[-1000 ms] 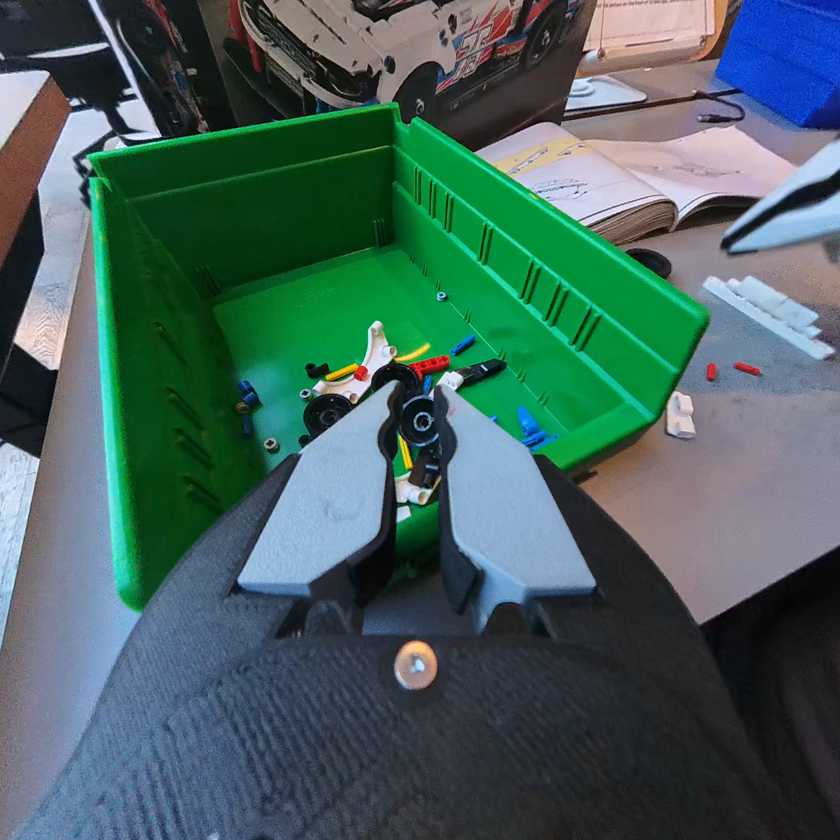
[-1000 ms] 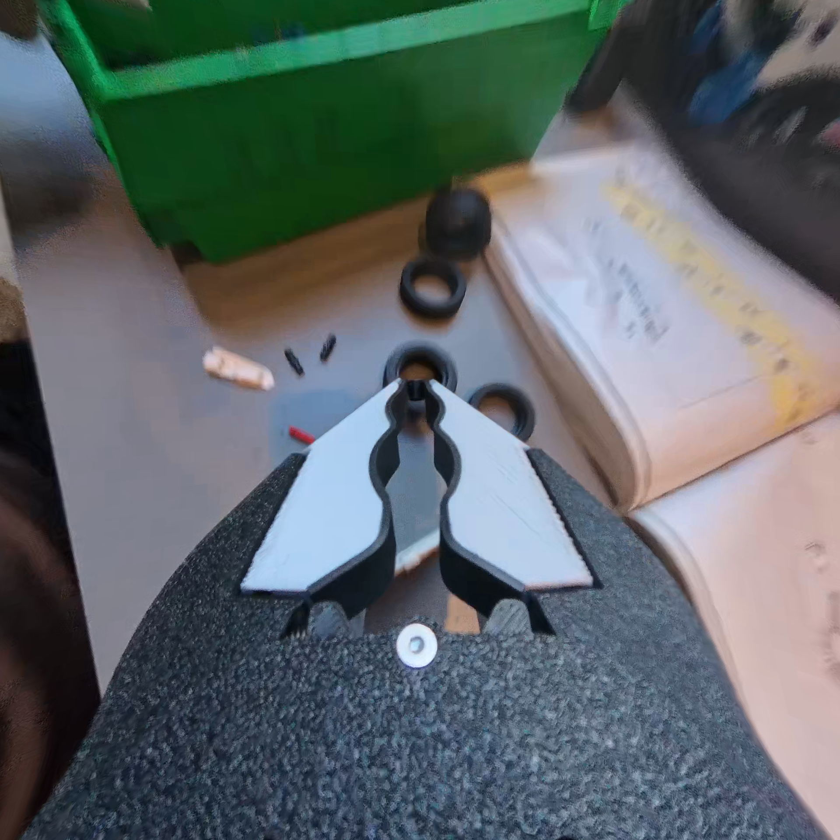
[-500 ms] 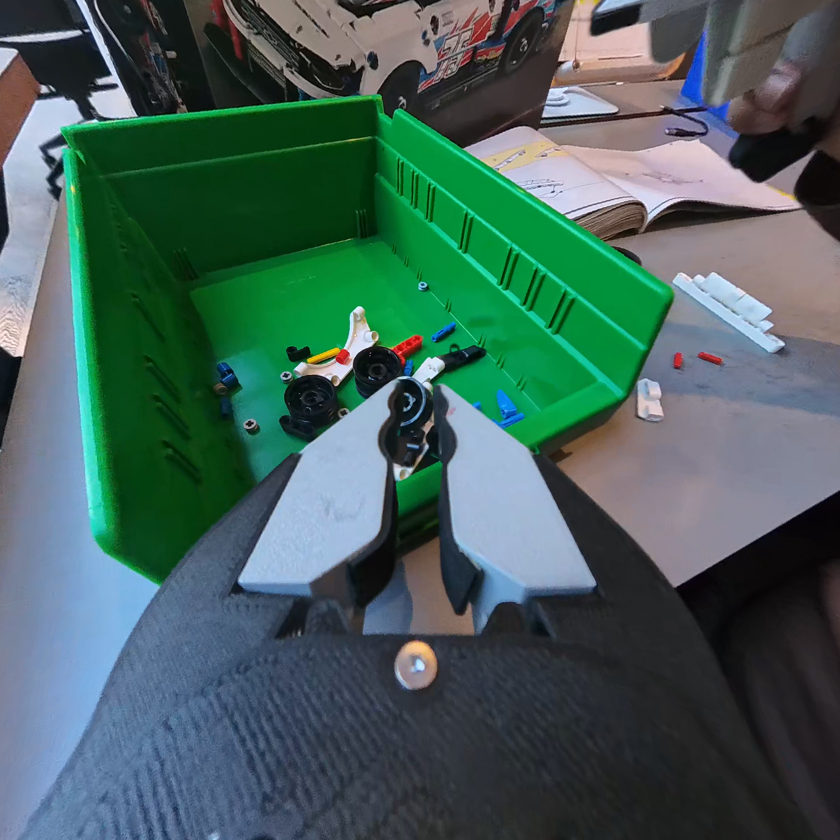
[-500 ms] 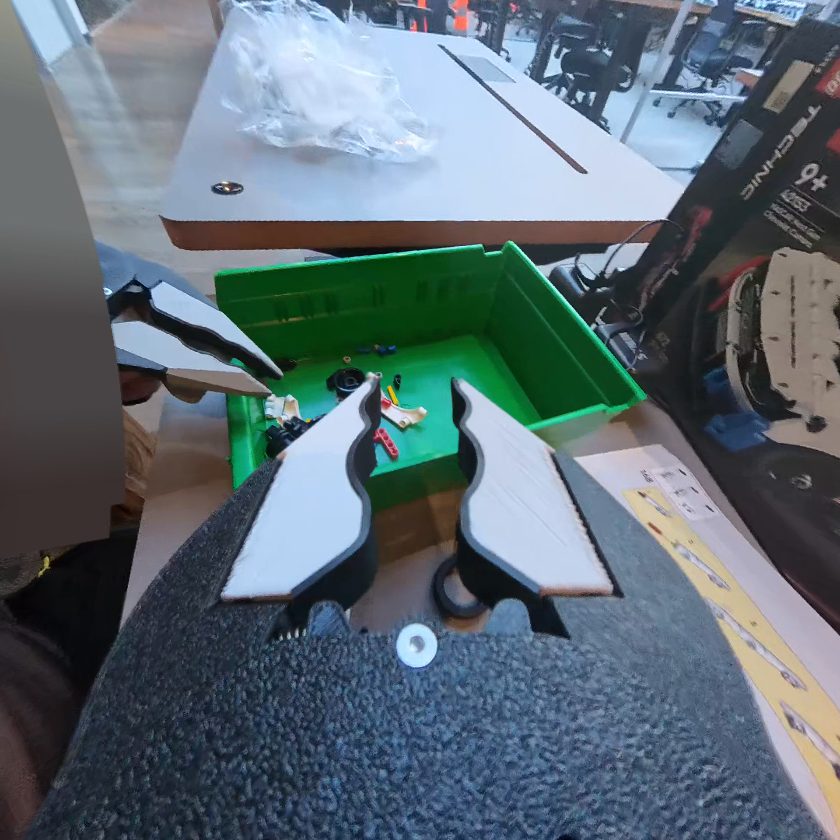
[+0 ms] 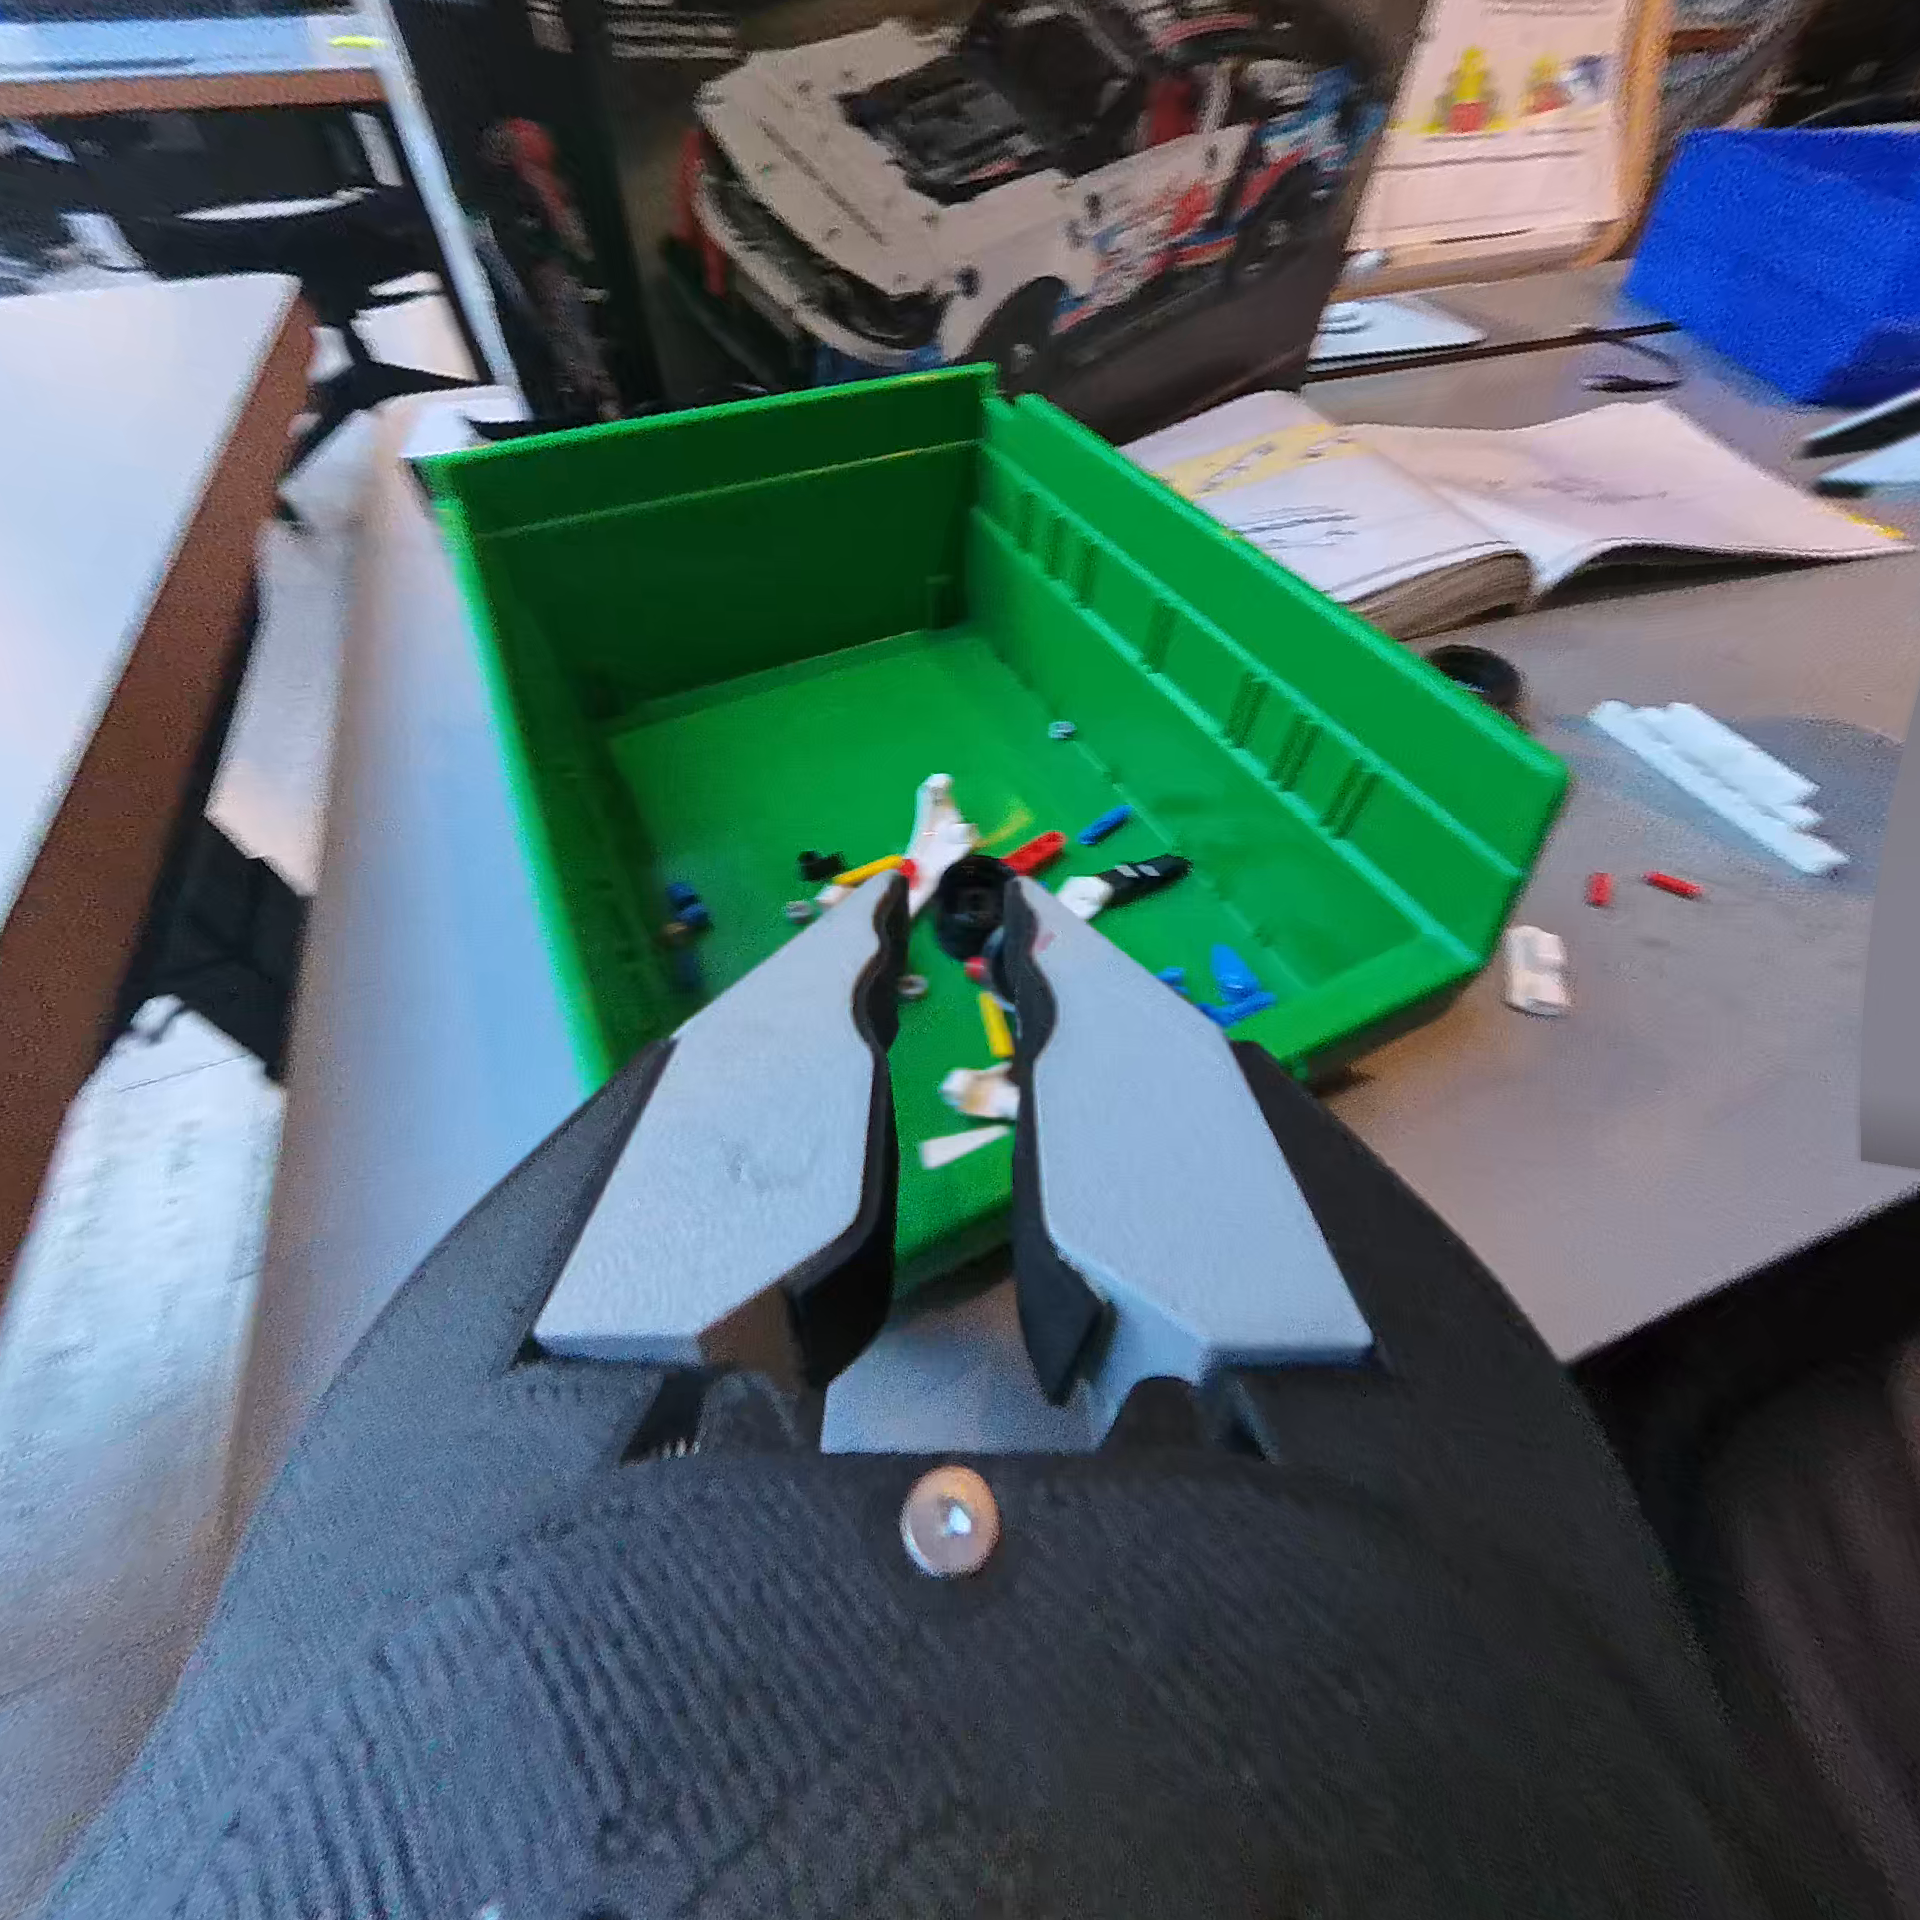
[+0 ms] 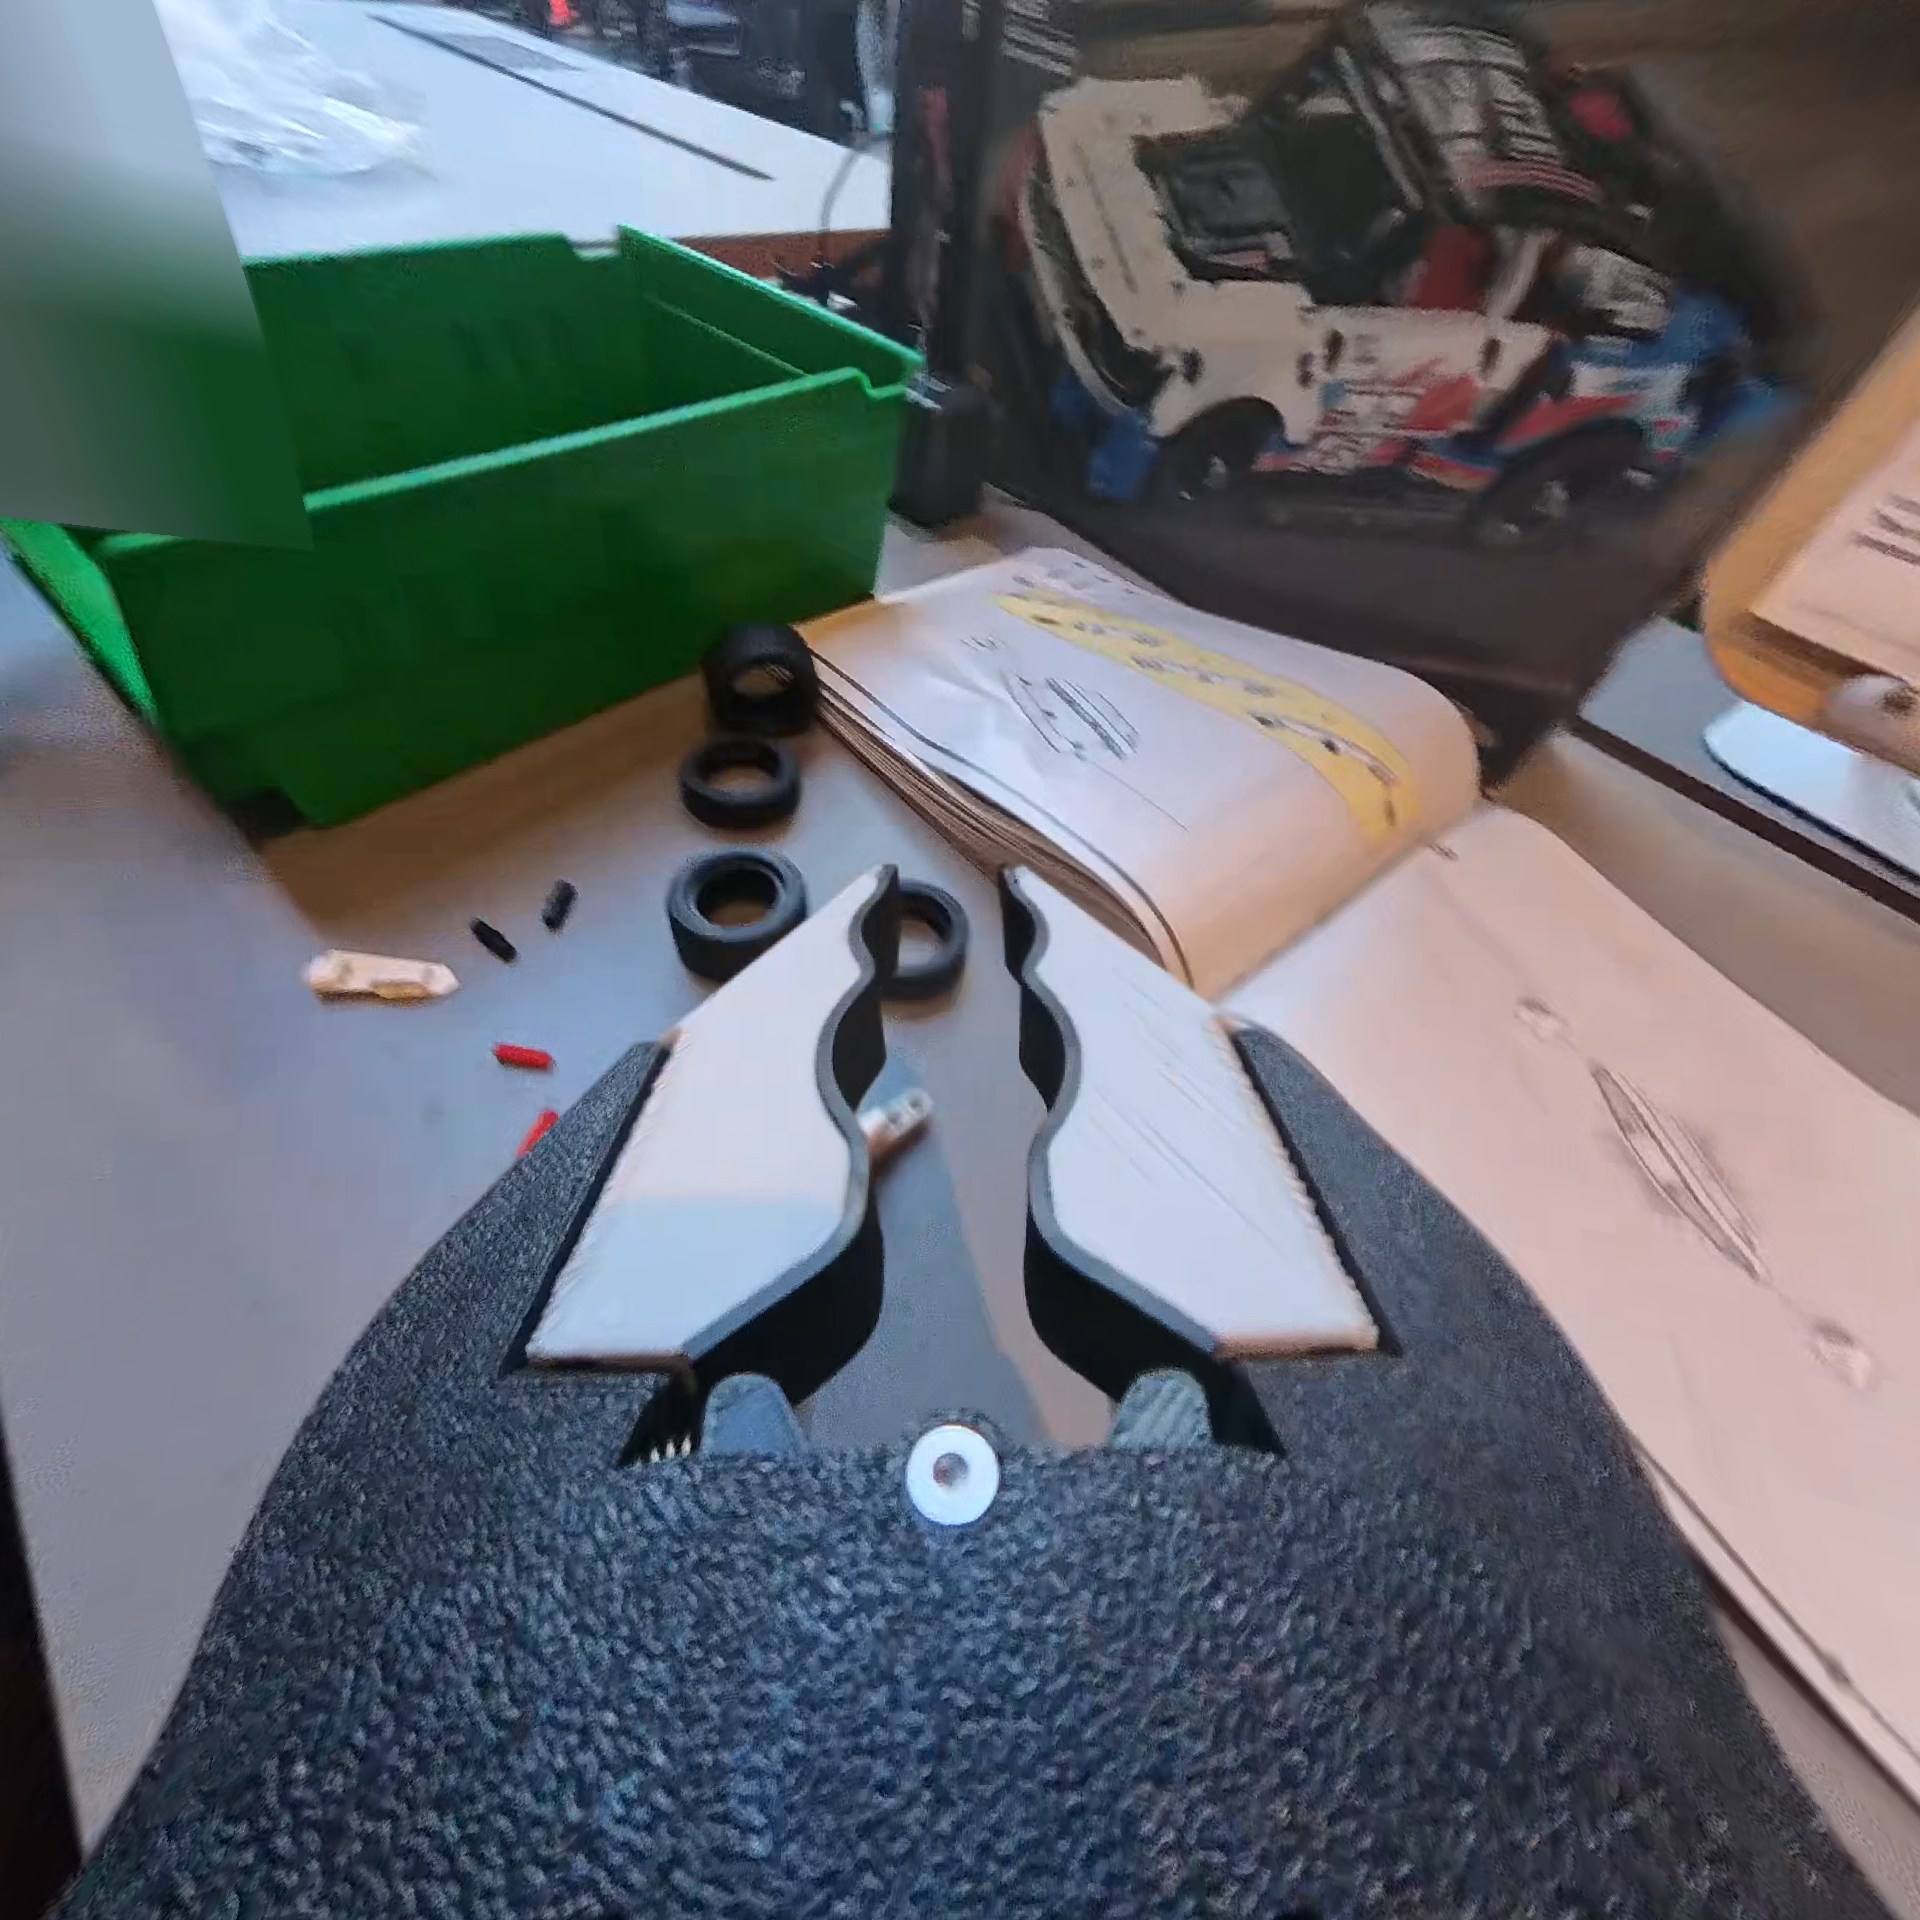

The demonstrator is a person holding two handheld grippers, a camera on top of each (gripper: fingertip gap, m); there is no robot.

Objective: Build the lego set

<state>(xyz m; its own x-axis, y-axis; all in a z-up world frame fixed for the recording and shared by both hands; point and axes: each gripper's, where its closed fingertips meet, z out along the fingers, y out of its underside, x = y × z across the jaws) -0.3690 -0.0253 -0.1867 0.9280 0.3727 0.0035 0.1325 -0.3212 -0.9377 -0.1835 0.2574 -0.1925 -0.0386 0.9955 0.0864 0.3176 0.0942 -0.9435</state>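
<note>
My left gripper [image 5: 954,891] is above the near end of the green bin [image 5: 1278,665], shut on a black wheel hub [image 5: 971,904] held between its fingertips. Loose white, red, yellow, blue and black pieces [image 5: 1039,852] lie on the bin floor below. My right gripper [image 6: 945,883] is open and empty, low over the grey table. Several black tyres lie just ahead of it: one [image 6: 920,940] between its tips, one [image 6: 738,914] left of them, two more [image 6: 740,781] toward the bin [image 6: 499,582].
An open instruction booklet [image 6: 1143,727] lies right of the tyres and shows in the left wrist view [image 5: 1455,499]. Red pins [image 6: 523,1057], black pins [image 6: 494,940] and a white piece [image 6: 379,977] lie on the table. A white assembly [image 5: 1714,790] and the set's box [image 6: 1351,312] stand nearby. One gripper's finger ends stand about 35 cm off the other's.
My left gripper has drawn back and up from the bin with the hub. My right gripper opened, swung up toward the bin, then came back down over the tyres.
</note>
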